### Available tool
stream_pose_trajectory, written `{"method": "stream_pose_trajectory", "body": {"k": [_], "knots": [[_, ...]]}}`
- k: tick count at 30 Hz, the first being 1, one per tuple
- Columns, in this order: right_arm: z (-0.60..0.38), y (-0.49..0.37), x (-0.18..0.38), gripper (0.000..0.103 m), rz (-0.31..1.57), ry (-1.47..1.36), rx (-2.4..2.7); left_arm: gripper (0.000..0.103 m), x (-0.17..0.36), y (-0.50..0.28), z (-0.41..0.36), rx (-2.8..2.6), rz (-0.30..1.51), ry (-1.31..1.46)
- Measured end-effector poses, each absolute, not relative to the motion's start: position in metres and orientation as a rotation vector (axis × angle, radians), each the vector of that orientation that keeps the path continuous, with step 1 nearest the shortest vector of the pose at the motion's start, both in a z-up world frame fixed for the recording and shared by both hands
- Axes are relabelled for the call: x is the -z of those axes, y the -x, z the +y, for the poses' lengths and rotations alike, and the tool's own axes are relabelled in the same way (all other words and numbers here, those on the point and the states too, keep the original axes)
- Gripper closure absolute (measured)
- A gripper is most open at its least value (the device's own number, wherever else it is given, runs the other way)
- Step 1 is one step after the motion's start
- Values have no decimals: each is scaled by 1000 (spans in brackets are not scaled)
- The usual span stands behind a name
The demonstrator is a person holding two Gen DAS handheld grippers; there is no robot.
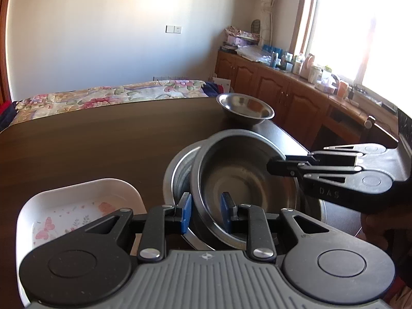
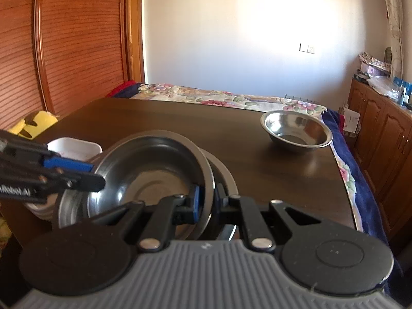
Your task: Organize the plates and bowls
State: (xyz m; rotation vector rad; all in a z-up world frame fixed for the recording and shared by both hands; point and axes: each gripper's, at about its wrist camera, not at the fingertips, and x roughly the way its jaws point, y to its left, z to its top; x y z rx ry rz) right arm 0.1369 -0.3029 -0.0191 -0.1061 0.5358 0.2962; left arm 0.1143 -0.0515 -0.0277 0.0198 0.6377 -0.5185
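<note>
Steel bowl: tilted, sitting in a wider steel bowl near the table's front edge — the biggest dishes in sight; its rim is lifted on the side toward the right gripper.
Table: dark wood, carrying every dish.
White dish: square with rounded corners and a pink butterfly print, just left of the stacked bowls; the print shows only in the left wrist view, while the right wrist view catches just a white corner.
Small steel bowl: upright and alone at the far right corner of the table, well apart from the stack.
Left gripper: blue pads spread either side of the tilted bowl's near rim, with a gap on both sides (not pinching).
Right gripper: fingers on either side of the tilted bowl's rim — one blue pad inside, the other finger outside; whether they press the rim I cannot tell from its own view. In the left wrist view its tips meet that rim from the right.
Hand: partly seen at the right edge, left wrist view only.
</note>
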Motion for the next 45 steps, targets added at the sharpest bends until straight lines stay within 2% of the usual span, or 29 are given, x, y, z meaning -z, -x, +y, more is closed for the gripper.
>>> {"method": "stream_pose_trajectory", "body": {"k": [24,45], "knots": [[-287,-142,20,89,552,186,-291,76,16,-107,-45,508,590,4],[-292,-134,5,89,483,114,-309,76,13,-112,-46,495,569,-5]]}}
